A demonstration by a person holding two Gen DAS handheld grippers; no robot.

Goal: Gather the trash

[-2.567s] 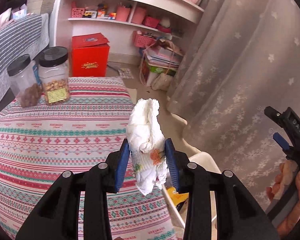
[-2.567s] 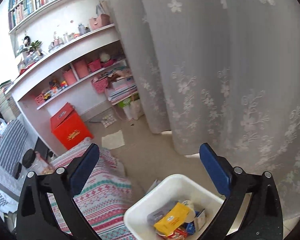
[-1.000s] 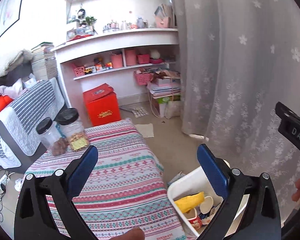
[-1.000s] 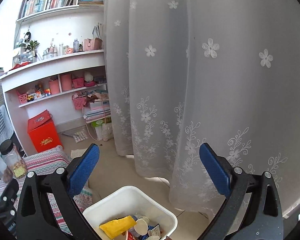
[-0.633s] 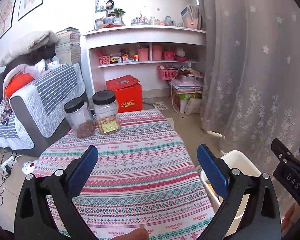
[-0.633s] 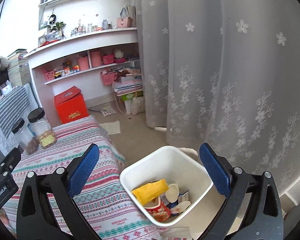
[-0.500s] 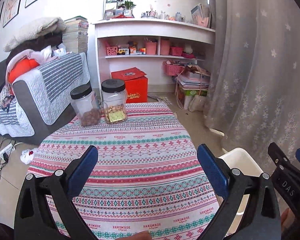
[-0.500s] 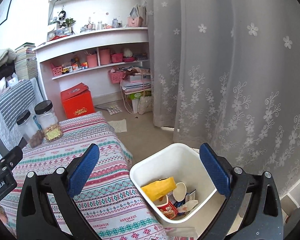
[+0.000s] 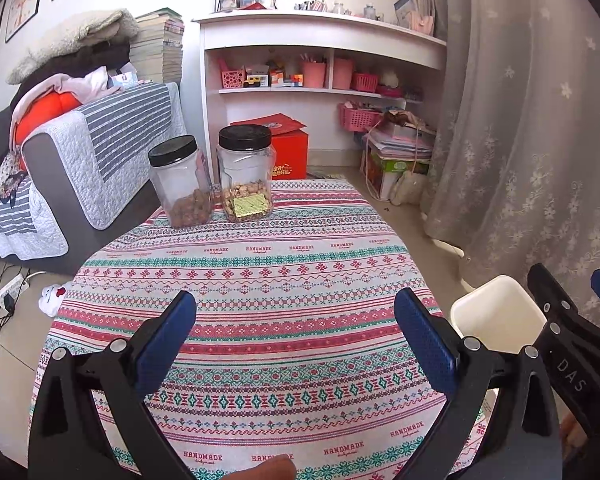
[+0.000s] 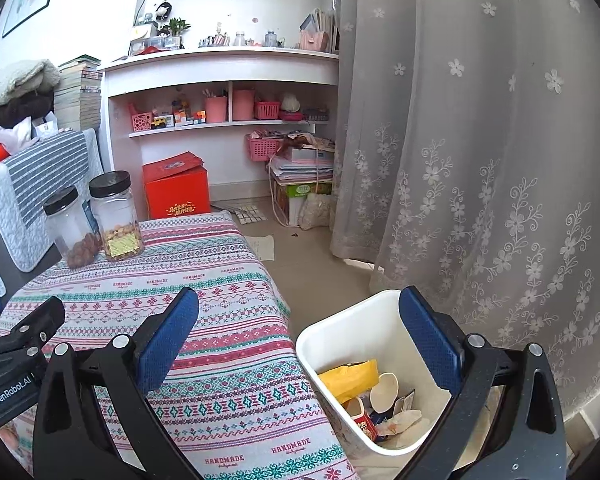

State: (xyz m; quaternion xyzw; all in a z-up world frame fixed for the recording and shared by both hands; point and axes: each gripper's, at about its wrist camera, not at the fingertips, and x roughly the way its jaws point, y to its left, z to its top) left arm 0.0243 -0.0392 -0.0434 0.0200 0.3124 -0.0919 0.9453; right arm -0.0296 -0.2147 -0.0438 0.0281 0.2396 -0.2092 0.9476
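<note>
Over the tabletop (image 9: 284, 280), which is covered with a striped patterned cloth, the left gripper (image 9: 296, 336) has its jaws wide apart and holds nothing. Beside the right edge of the tabletop stands a white trash bin (image 10: 352, 332) on the floor; the right gripper (image 10: 300, 328) is above it, jaws also apart and empty. Inside the bin lie a yellow wrapper (image 10: 350, 380), a crumpled white piece (image 10: 384, 388) and other small trash. Two black-lidded jars (image 9: 246, 174) stand side by side at the far edge.

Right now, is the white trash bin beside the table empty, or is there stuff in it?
Not empty. The white trash bin holds a yellow wrapper and crumpled scraps, filling only its bottom.
</note>
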